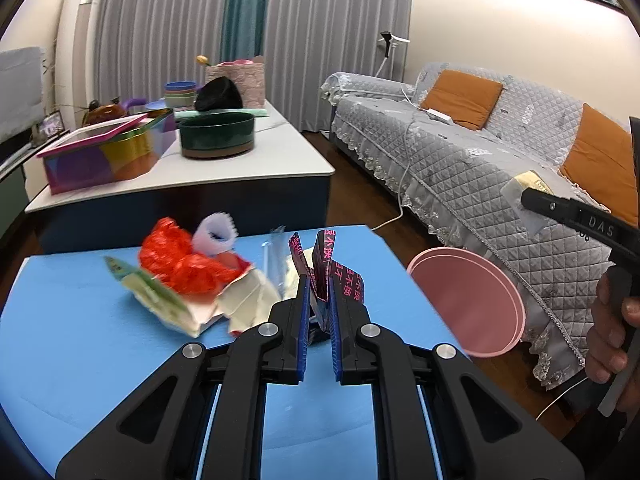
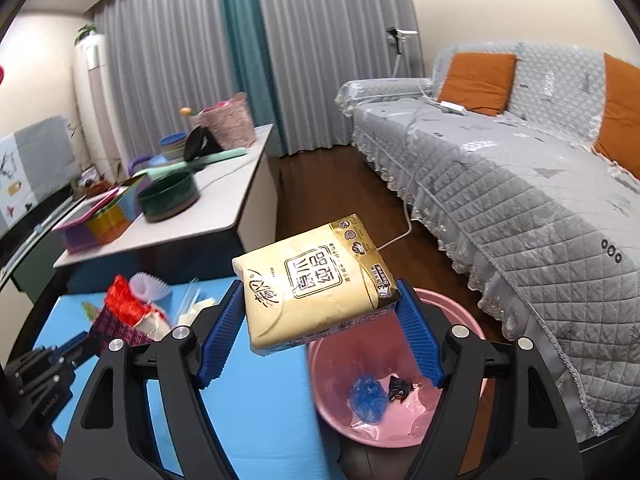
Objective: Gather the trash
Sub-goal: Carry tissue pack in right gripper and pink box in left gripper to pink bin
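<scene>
My left gripper (image 1: 319,300) is shut on a dark wrapper with pink print (image 1: 326,266), held over the blue table (image 1: 100,360). Left of it lie a red plastic bag (image 1: 180,260), a white paper cup liner (image 1: 214,236) and crumpled cartons (image 1: 208,304). My right gripper (image 2: 320,320) is shut on a yellow tissue pack (image 2: 316,284), held above the rim of the pink bin (image 2: 400,412), which holds a blue scrap (image 2: 366,398) and a black scrap (image 2: 398,388). The bin (image 1: 468,300) also shows in the left wrist view, as does the right gripper (image 1: 532,196).
A white coffee table (image 1: 240,160) behind carries a green pot (image 1: 216,136), a colourful box (image 1: 104,156) and bowls. A grey quilted sofa (image 1: 460,152) with orange cushions runs along the right. A white cable (image 1: 396,216) lies on the wooden floor.
</scene>
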`<move>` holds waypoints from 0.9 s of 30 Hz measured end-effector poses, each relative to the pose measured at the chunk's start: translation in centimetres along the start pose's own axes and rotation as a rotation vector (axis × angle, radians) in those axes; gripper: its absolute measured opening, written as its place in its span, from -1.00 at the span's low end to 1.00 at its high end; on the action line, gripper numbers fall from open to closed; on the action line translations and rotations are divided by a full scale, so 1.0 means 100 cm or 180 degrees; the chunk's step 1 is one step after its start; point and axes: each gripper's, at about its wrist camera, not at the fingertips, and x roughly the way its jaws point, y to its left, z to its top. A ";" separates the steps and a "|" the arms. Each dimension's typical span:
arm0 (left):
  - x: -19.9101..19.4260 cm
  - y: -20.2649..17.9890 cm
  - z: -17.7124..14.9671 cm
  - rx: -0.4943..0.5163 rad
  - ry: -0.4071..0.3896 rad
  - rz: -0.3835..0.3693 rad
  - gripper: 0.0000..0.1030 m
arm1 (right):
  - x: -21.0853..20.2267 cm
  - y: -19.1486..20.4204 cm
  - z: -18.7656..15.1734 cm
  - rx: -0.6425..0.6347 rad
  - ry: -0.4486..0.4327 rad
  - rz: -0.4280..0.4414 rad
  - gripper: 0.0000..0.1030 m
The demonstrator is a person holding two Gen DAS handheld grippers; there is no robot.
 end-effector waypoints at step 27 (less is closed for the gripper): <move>0.057 -0.094 0.036 0.0232 0.0106 -0.0409 -0.82 | 0.013 -0.087 0.030 0.0284 0.0081 -0.0475 0.43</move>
